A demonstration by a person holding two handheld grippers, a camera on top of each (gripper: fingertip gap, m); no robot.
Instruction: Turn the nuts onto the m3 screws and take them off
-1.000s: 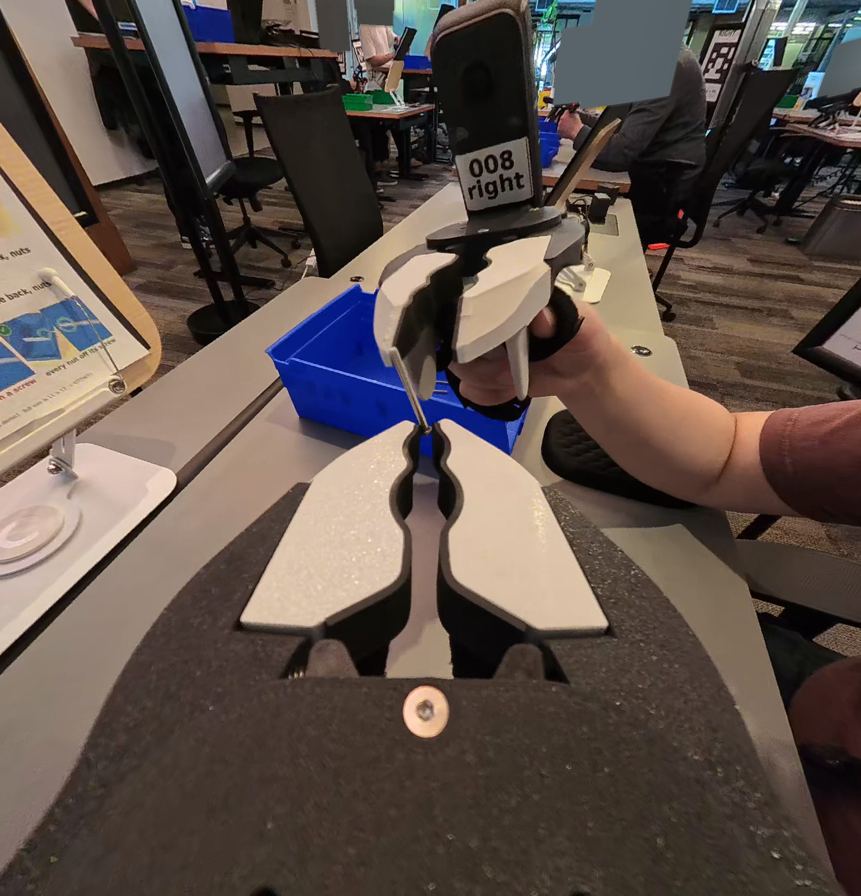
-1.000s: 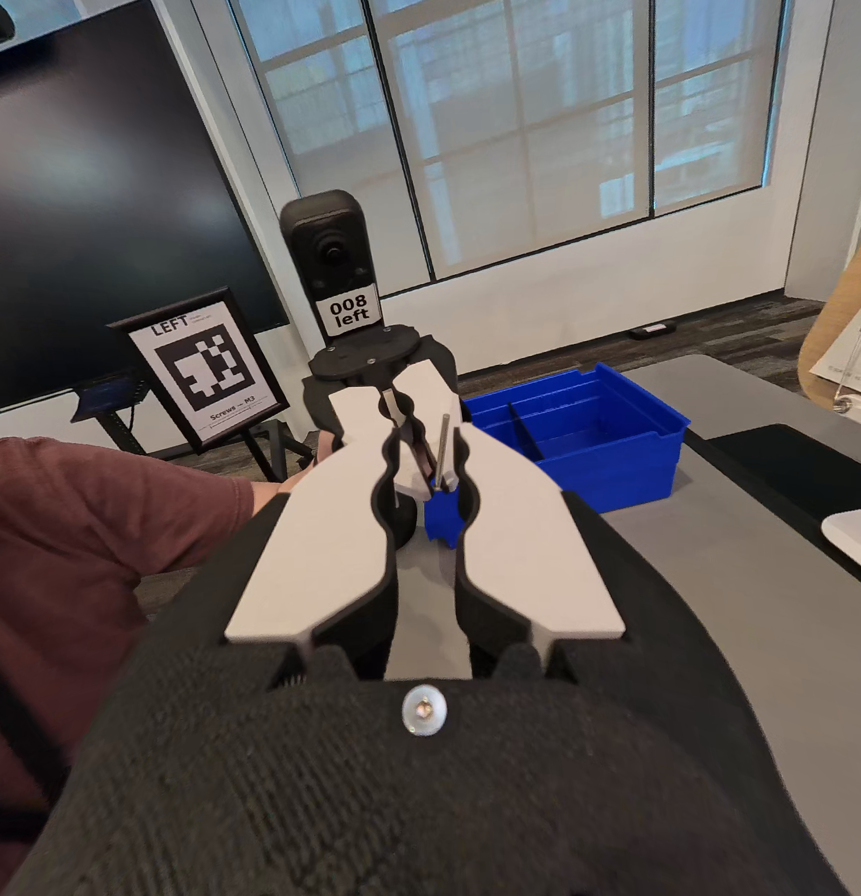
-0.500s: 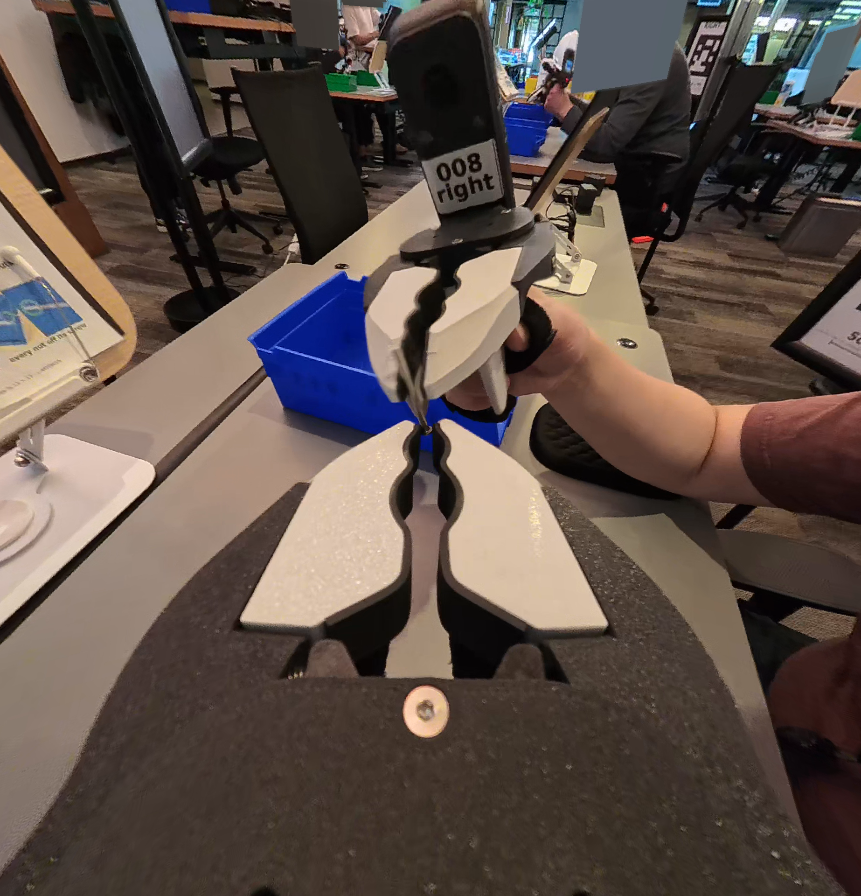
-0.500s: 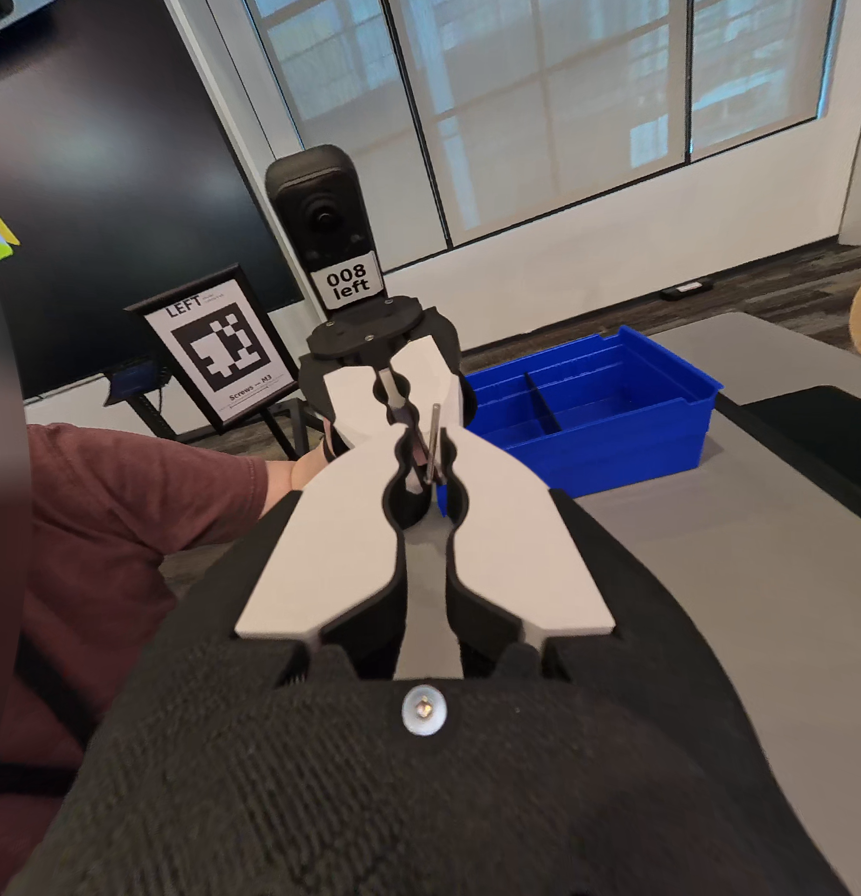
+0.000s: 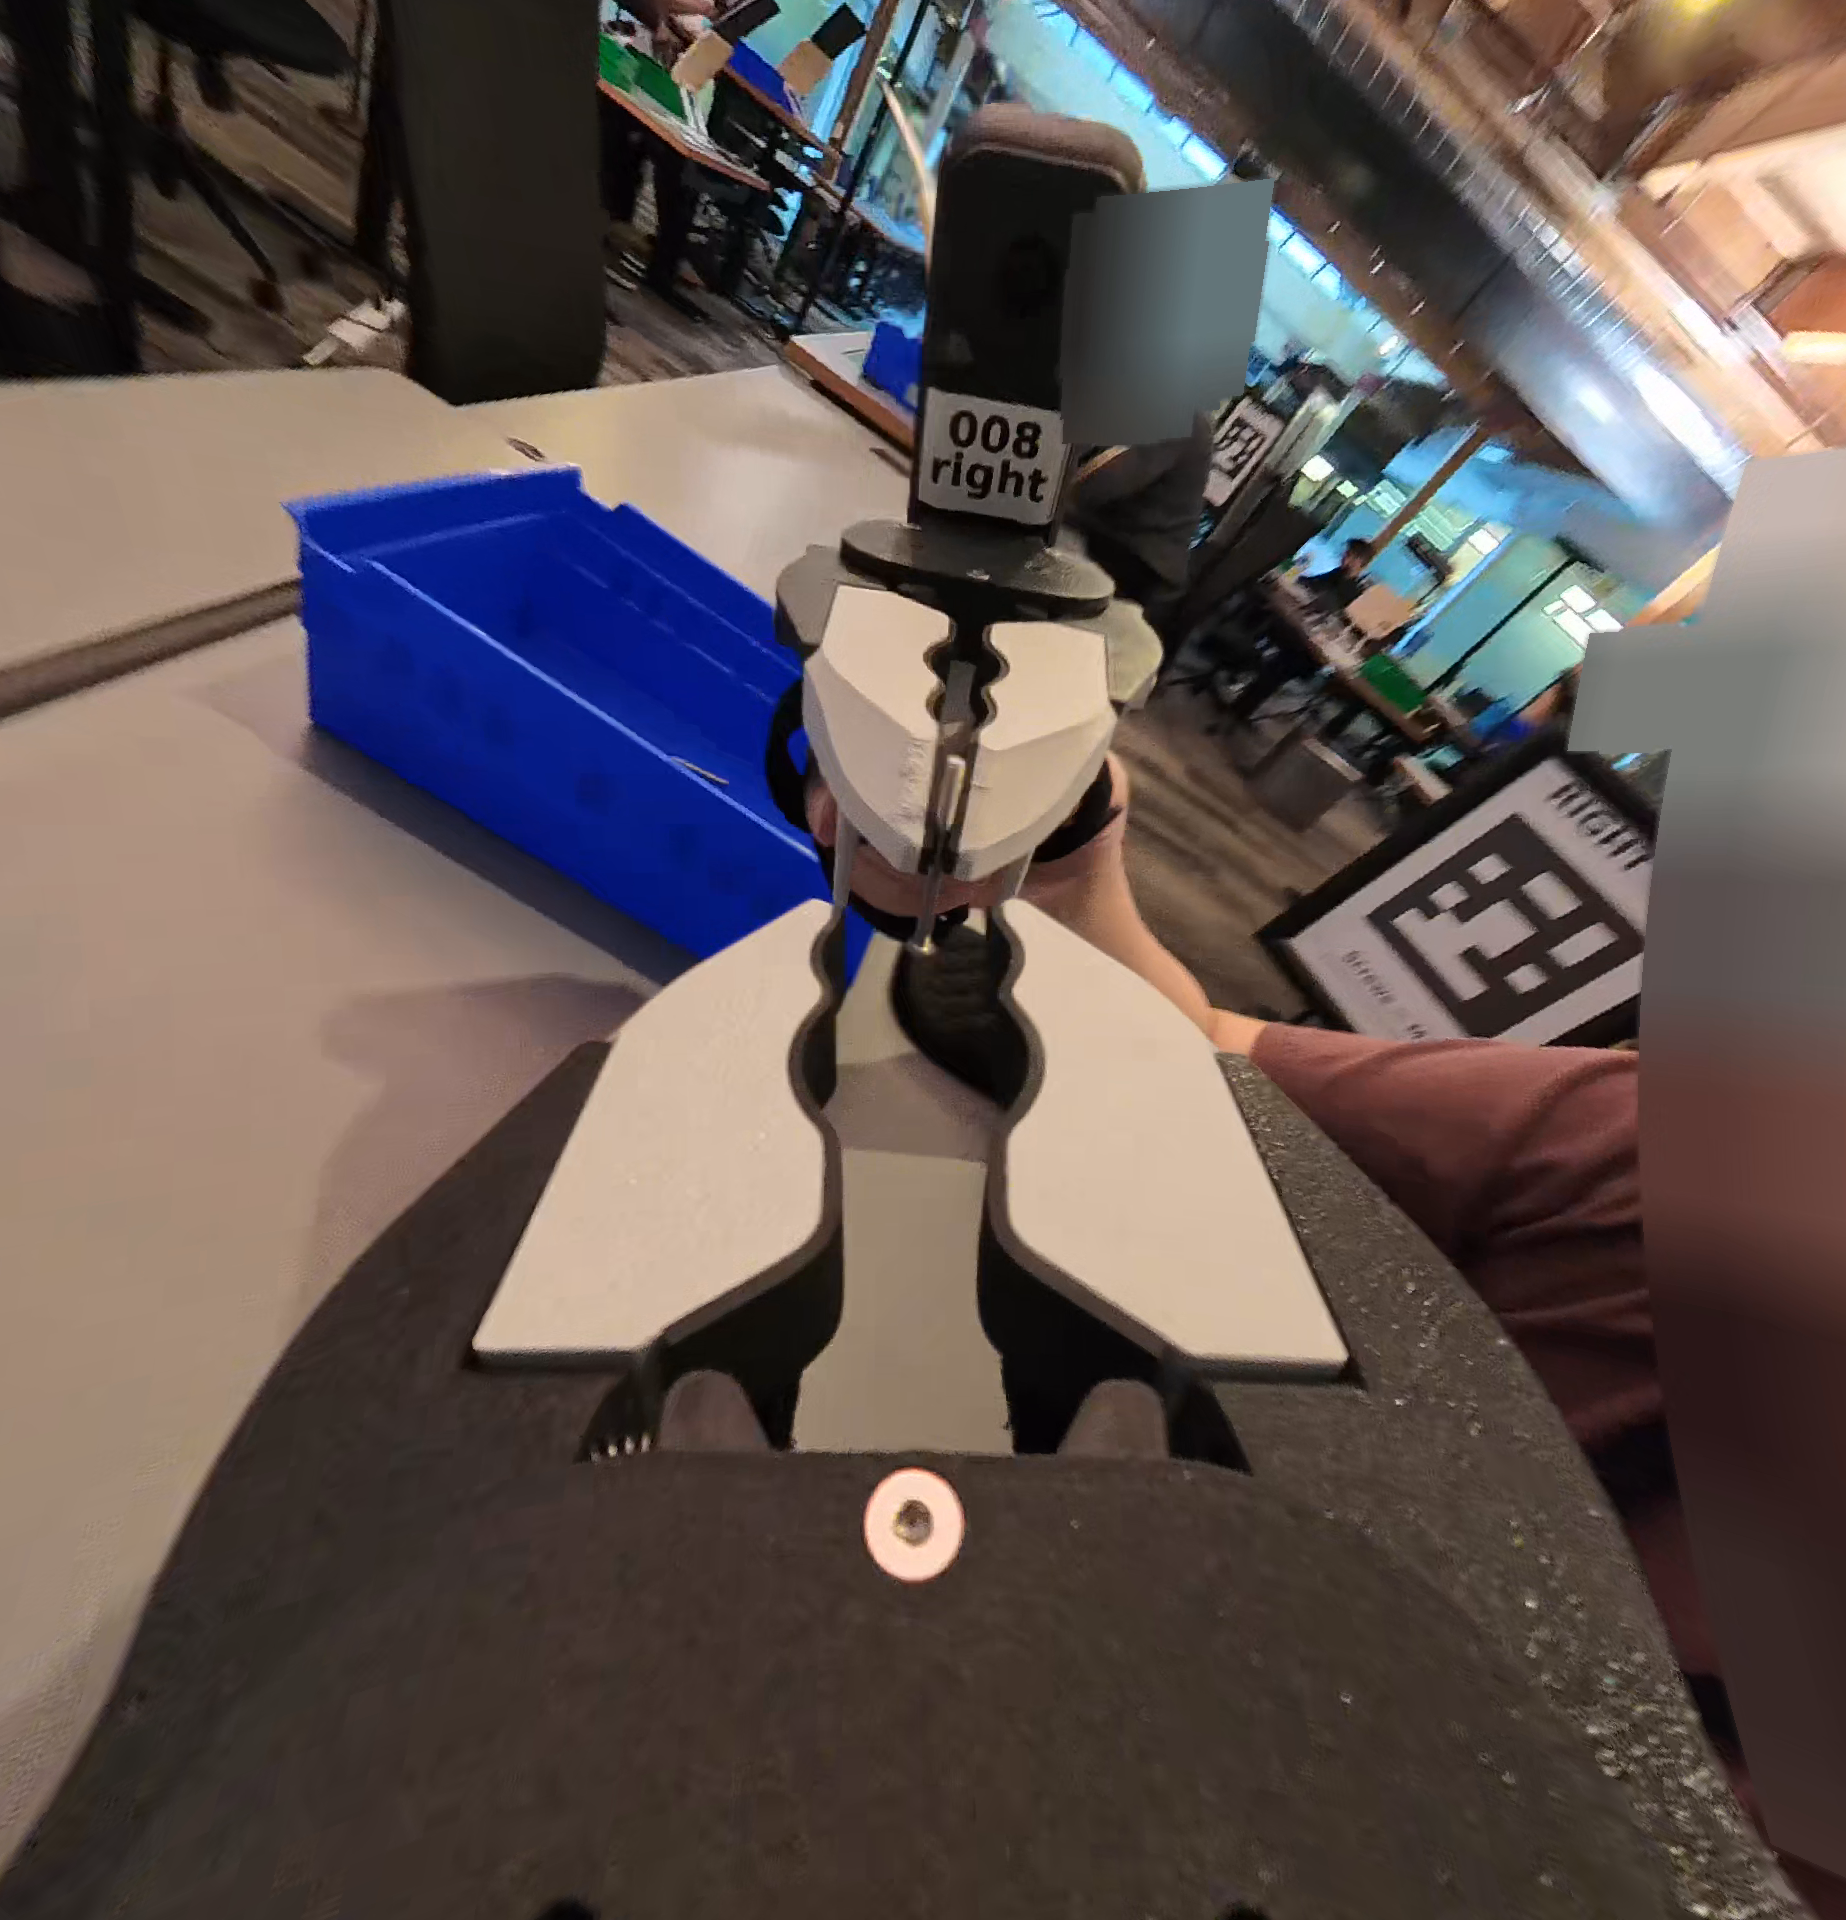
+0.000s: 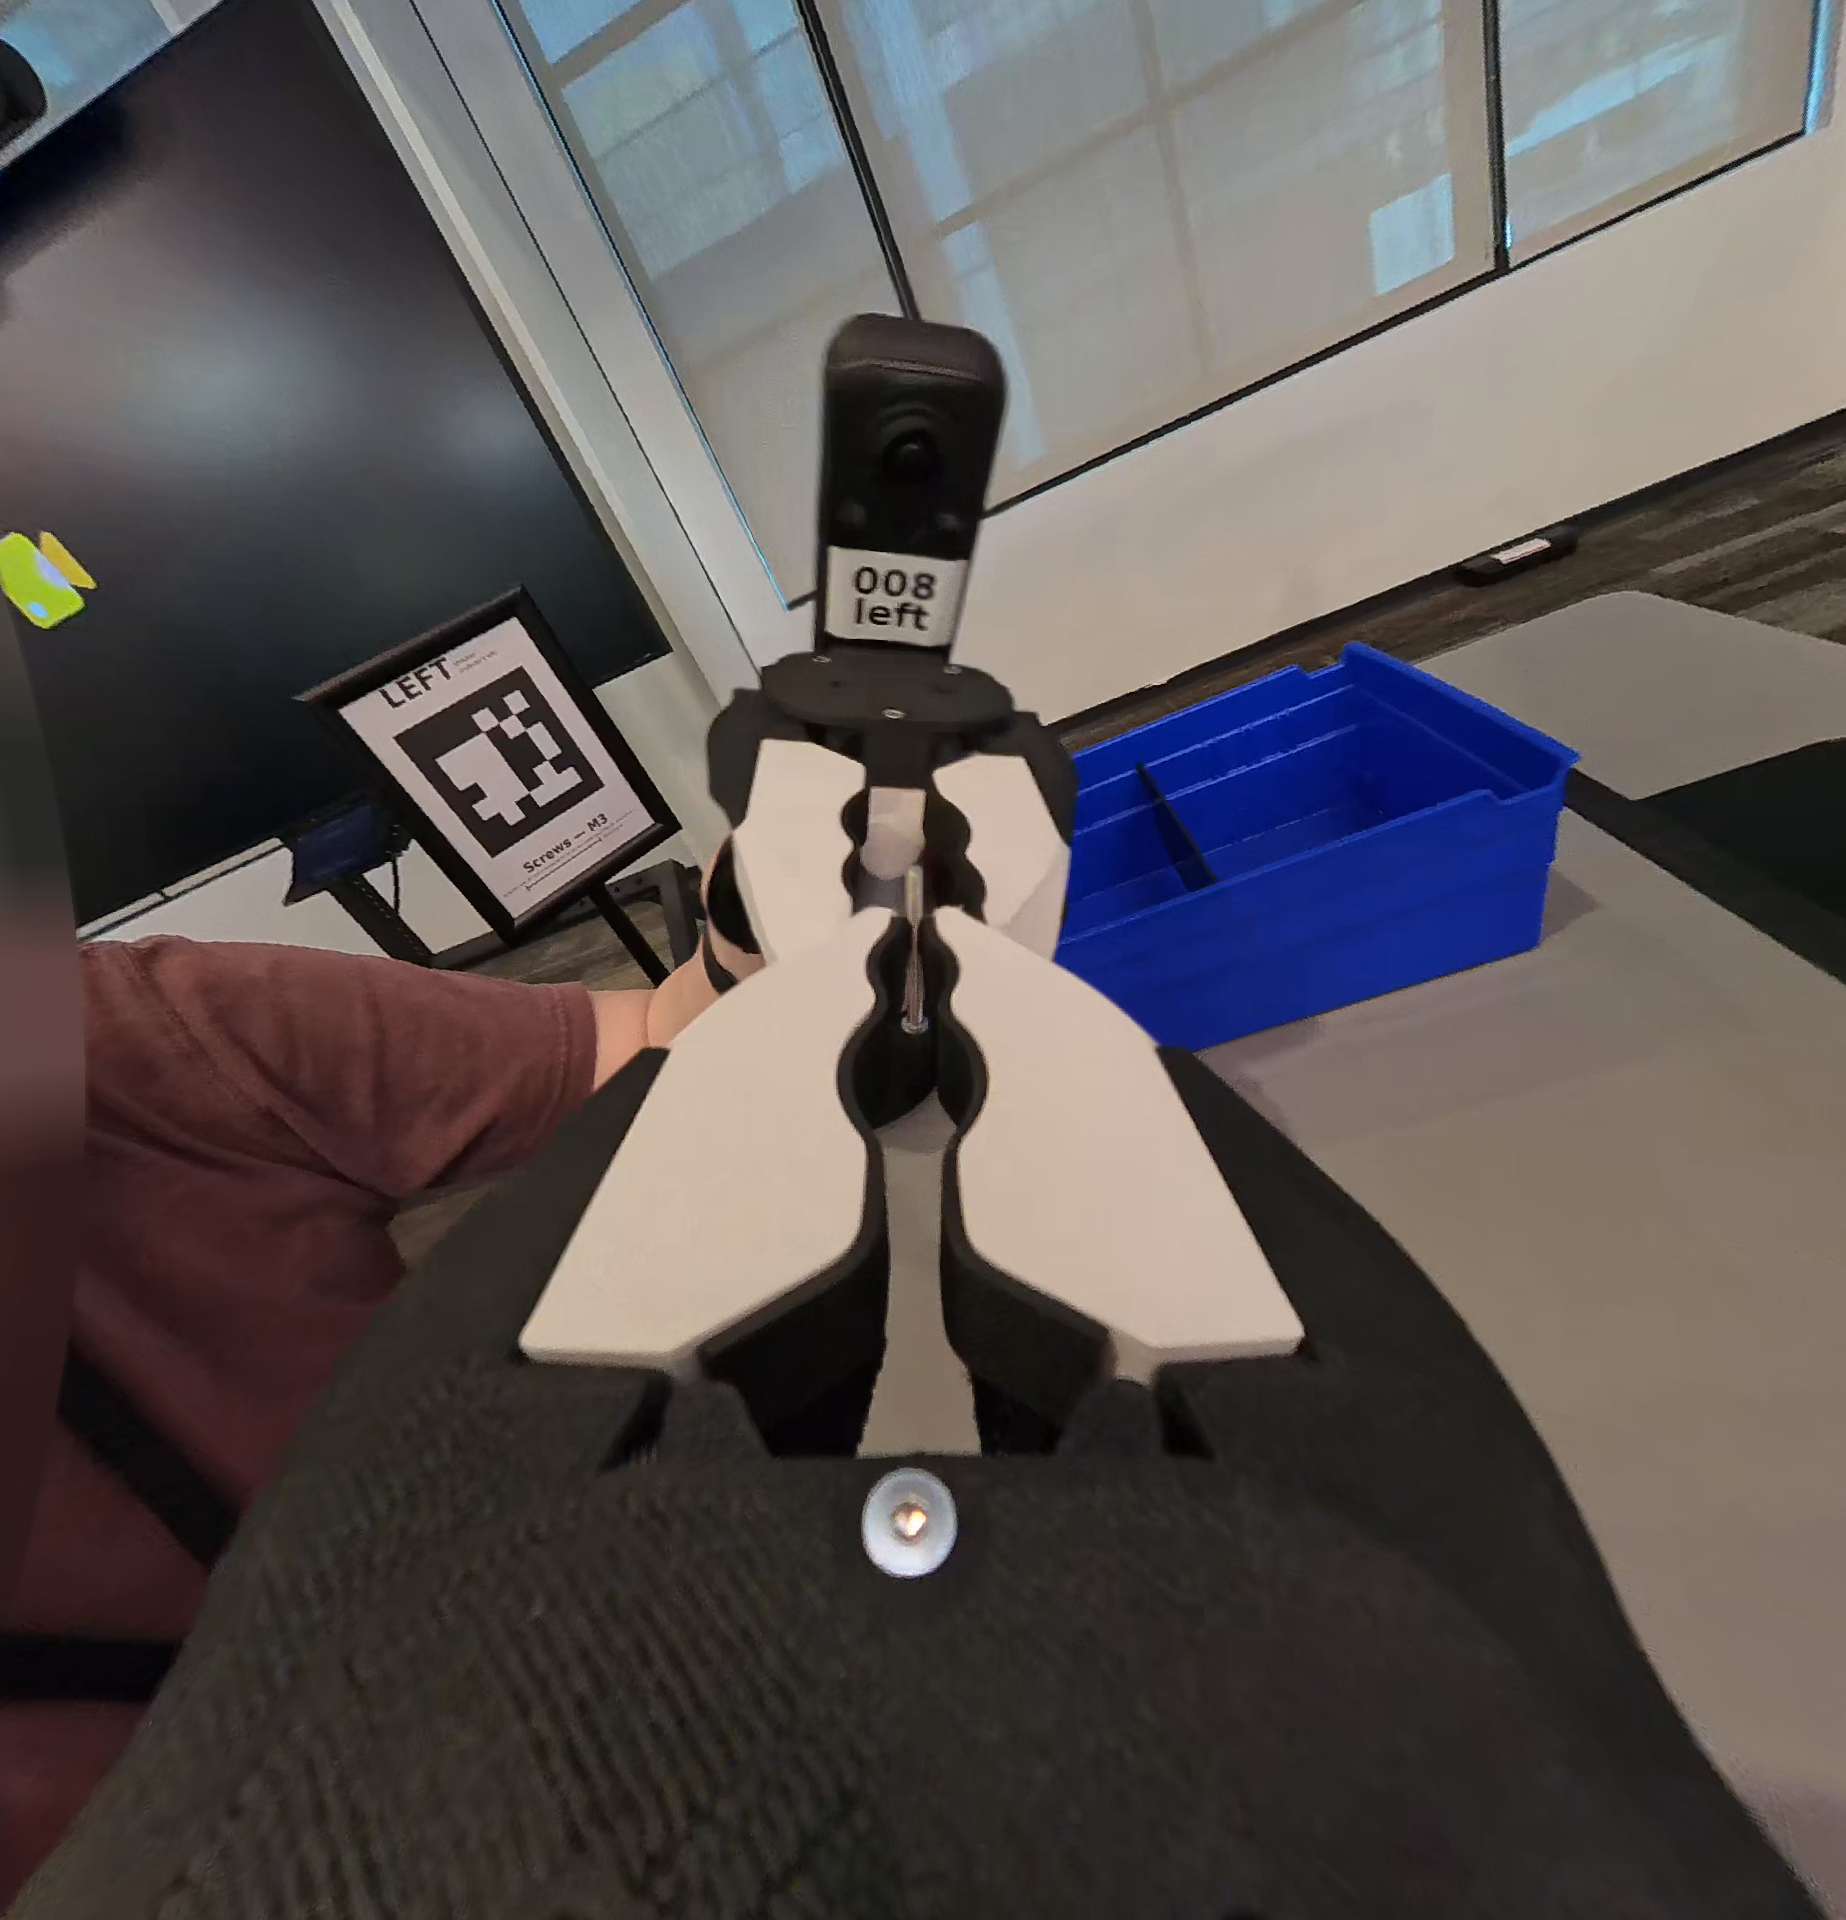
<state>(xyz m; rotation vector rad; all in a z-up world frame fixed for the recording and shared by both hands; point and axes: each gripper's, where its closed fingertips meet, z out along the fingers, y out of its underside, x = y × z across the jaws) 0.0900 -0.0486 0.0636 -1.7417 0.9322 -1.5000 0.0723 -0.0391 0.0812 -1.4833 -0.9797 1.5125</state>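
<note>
My right gripper [image 6: 912,920] is shut on a thin metal screw [image 6: 912,966]. The pads pinch its shaft, and one end pokes out past the tips. In the left wrist view the right gripper [image 5: 945,862] faces me, and the screw [image 5: 938,862] hangs down from its closed fingertips. My left gripper [image 5: 914,935] is open, its fingers apart on either side of the screw's lower end without touching it. In the right wrist view the left gripper [image 6: 898,831] shows just beyond my fingertips, with its fingers spread. I cannot make out a nut.
A blue divided bin [image 5: 545,665] stands on the grey table [image 5: 171,935], beside both grippers; it also shows in the right wrist view [image 6: 1314,831]. Framed marker signs stand near the table edge [image 6: 503,769] [image 5: 1501,925]. A person's forearms and maroon sleeves are close by. The tips of both grippers are at nearly the same place.
The left gripper was shut on the screw's end and has opened and let go. The right gripper has closed on the shaft and now holds the screw alone. Both grippers have tilted.
</note>
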